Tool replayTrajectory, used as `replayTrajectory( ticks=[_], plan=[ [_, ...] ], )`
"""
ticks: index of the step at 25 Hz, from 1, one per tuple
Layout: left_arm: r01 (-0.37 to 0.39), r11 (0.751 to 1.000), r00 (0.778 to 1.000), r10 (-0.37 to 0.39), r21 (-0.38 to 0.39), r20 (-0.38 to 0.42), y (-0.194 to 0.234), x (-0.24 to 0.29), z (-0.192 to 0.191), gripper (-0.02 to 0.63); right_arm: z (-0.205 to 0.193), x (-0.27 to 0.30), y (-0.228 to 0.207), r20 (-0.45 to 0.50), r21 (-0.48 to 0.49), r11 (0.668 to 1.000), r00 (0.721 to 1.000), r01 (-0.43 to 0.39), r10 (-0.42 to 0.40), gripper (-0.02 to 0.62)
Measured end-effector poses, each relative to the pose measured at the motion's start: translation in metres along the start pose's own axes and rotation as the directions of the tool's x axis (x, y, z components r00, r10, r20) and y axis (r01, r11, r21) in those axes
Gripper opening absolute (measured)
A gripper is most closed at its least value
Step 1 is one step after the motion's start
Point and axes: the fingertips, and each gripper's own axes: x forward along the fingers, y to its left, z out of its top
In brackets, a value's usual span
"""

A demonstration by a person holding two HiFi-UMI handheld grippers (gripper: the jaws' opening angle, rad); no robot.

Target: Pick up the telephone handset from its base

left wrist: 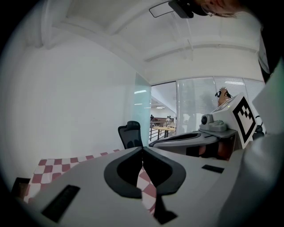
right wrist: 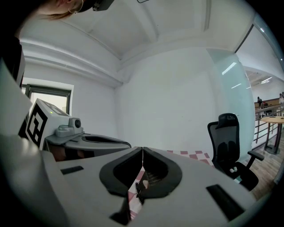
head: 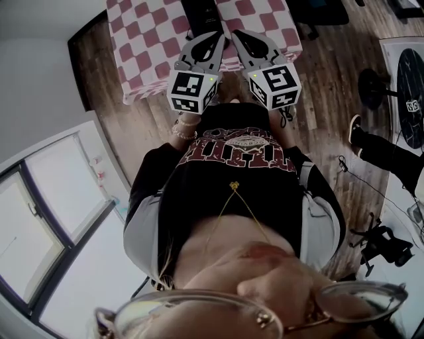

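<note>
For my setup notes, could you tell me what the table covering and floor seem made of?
Table covering: likely cloth, matte, red-and-white checks, seemingly draping over the edge. Floor: wood planks or wood-look laminate, judging by grain and seams; sheen unclear.

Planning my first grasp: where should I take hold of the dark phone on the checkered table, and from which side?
Only a dark block of the phone shows, cut off by the head view's top edge. Probably grip across its narrow width, coming over the table's near edge. The handset's shape cannot be made out.
</note>
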Motion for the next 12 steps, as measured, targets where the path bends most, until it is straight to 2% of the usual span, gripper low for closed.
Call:
replayTrajectory(
  ticks=[12],
  plan=[
    [0.04, 0.999, 0.999, -0.04, 0.007, 0.003, 0.051, 0.033, 0.006, 0.011, 0.007, 0.055, -0.016, -0.025, -0.002, 1.0, 1.0, 0.016, -0.016, 0.02]
  ],
)
